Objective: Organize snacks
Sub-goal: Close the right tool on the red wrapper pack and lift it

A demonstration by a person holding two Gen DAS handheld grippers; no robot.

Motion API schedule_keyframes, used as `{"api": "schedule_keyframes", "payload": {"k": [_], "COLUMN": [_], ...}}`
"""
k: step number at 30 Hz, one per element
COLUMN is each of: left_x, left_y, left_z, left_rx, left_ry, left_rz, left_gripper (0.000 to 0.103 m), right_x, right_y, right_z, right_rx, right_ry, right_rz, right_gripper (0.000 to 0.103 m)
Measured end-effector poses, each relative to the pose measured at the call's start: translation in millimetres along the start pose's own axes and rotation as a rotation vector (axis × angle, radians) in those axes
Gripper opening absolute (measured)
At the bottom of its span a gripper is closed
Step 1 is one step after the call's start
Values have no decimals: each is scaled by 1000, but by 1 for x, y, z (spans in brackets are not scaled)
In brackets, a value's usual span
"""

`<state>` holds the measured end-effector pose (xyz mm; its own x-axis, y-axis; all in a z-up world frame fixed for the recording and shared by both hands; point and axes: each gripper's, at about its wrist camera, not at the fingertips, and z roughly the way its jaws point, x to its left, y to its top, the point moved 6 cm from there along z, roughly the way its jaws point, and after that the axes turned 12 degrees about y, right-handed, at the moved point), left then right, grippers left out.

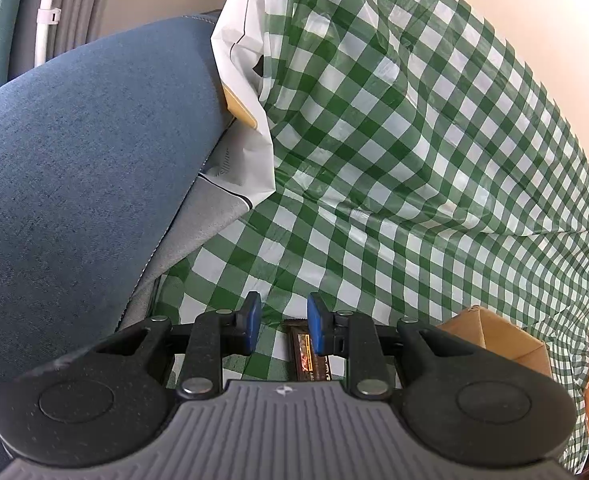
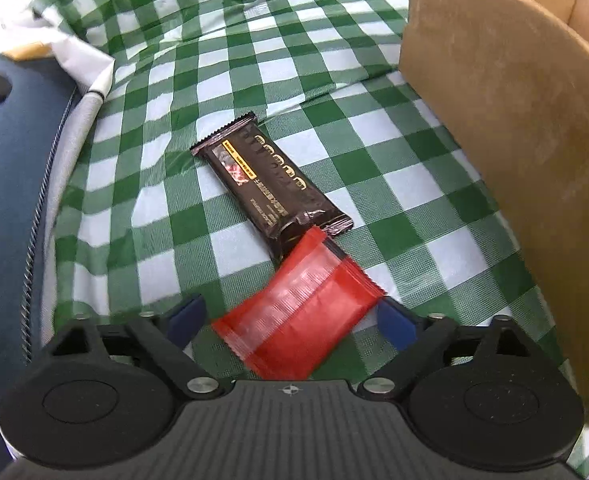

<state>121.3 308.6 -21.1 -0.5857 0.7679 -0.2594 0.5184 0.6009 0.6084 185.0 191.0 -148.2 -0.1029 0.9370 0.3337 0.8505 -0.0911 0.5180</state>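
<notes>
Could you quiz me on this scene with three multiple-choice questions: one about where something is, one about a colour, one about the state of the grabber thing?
1. Where does the red packet lie relative to the dark snack bar?
A. Inside the cardboard box
B. Overlapping the bar's near end
C. Far across the cloth

2. What colour is the checked tablecloth?
A. Green and white
B. Red and white
C. Blue and yellow

3. How do the jaws of the right gripper stand?
A. Clamped on the dark bar
B. Shut on nothing
C. Spread wide, the red packet between them

Answers: 1 B, the red wrapper covers the bar's lower corner. 2 A, green and white squares. 3 C, both blue pads sit apart beside the packet.
</notes>
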Motion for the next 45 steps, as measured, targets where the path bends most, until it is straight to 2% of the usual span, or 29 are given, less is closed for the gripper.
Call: {"api": "schedule_keyframes", "payload": {"k": [1,3,4,6,8,13,16,19,24,26,29,34,36,39,42,45], "left_x": [0,1,1,1,0,-5,-8,-14,-29,-36,-46,-62,-69,-80,-88,-90], "left_y": [0,0,0,0,-1,-8,-16,-24,-40,-48,-58,-71,-75,-83,-90,-95], "left_z": [0,-2,-3,-4,-4,2,10,17,30,38,49,70,77,88,98,110], "left_rx": [-5,-15,-21,-26,-23,20,68,111,155,173,193,196,189,160,160,166], "left_ry": [1,2,3,5,6,-2,-29,-56,-60,-55,-43,2,36,104,142,186], "left_rz": [3,6,7,9,14,40,49,65,131,151,171,204,233,305,349,376], "left_gripper": [26,26,26,26,26,26,26,26,28,30,36,54,61,63,70,71], "right_x": [-1,-6,-9,-16,-25,-41,-50,-58,-59,-63,-69,-77,-81,-84,-82,-81], "right_y": [0,-2,-1,1,2,-6,-21,-39,-64,-71,-76,-77,-75,-73,-74,-74], "right_z": [0,-5,-7,-12,-19,-43,-61,-79,-100,-104,-100,-86,-86,-83,-81,-80], "right_rx": [-4,-16,-21,-20,-27,-27,6,46,78,56,52,88,89,100,103,110], "right_ry": [-13,-25,-26,-1,9,44,123,181,269,272,274,260,259,263,252,246], "right_rz": [-27,-61,-67,-78,-83,-144,-206,-307,-488,-544,-543,-506,-489,-479,-498,-504], "right_gripper": [81,63,58,47,42,40,41,41,41,41,41,43,49,52,52,52]}}
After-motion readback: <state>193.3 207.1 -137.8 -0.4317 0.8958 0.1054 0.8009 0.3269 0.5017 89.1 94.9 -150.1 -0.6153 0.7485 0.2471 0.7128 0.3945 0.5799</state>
